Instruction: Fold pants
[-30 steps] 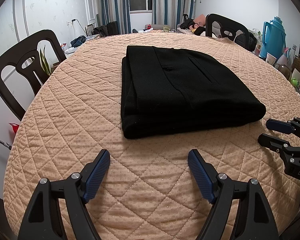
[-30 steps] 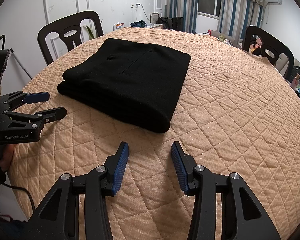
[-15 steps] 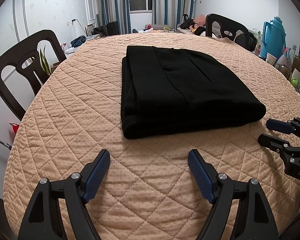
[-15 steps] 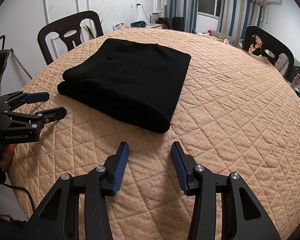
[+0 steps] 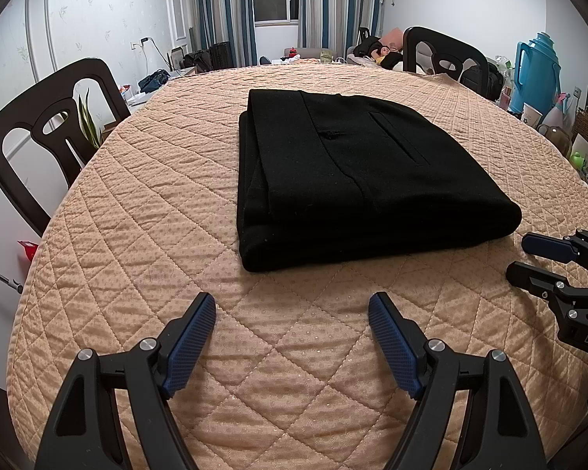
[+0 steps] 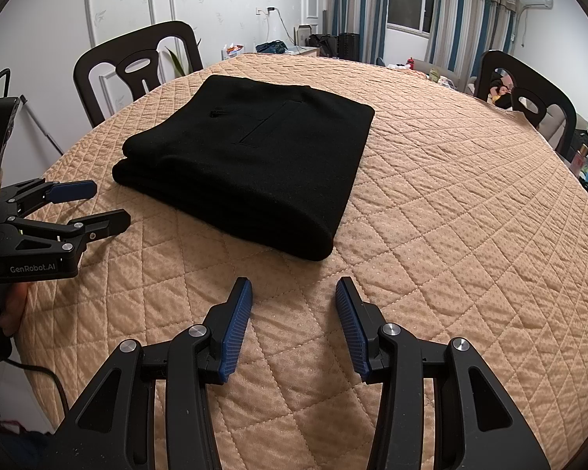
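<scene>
Pants [image 5: 356,180] look fully folded on the table [image 5: 137,235]; left tongs [image 5: 292,337] and right tongs [image 6: 294,313] hover spread, empty, clear of them.

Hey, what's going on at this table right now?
A person holds two grippers over a quilted tablecloth. The black pants lie folded into a neat stack in the middle. The left gripper and right gripper are both open, holding nothing, just short of the stack's near edge.
</scene>
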